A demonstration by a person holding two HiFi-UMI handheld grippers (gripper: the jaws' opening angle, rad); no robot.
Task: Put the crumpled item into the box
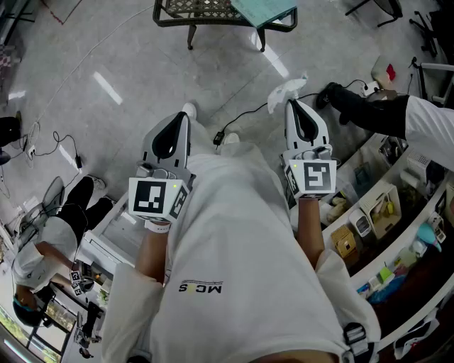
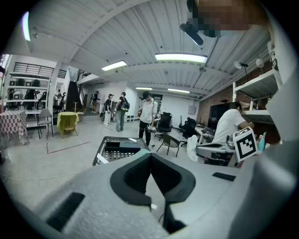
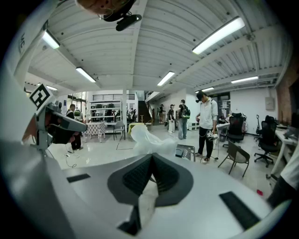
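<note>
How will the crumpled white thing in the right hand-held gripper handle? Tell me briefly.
Probably floppy: the crumpled white filmy sheet bunches loosely past the right hand-held gripper. Likely very light: a tip pinch alone carries it.

- A pale grey, glossy floor [image 1: 106, 64] mirrors the ceiling lights all round a black mesh-top table [image 1: 206, 13].
- Black cables [image 1: 245, 117] trail across the floor on the near side of that table.
- Beyond the table stand a dark folding chair [image 2: 169, 142] and several people [image 2: 147, 114].
- Far left of the table is a chair draped in yellow cloth [image 2: 68, 122].
- To the table's right runs a cluttered workbench [image 1: 383, 213].
- Above the table, strip lights [image 2: 181, 57] hang under a ribbed white ceiling [image 2: 117, 32].
</note>
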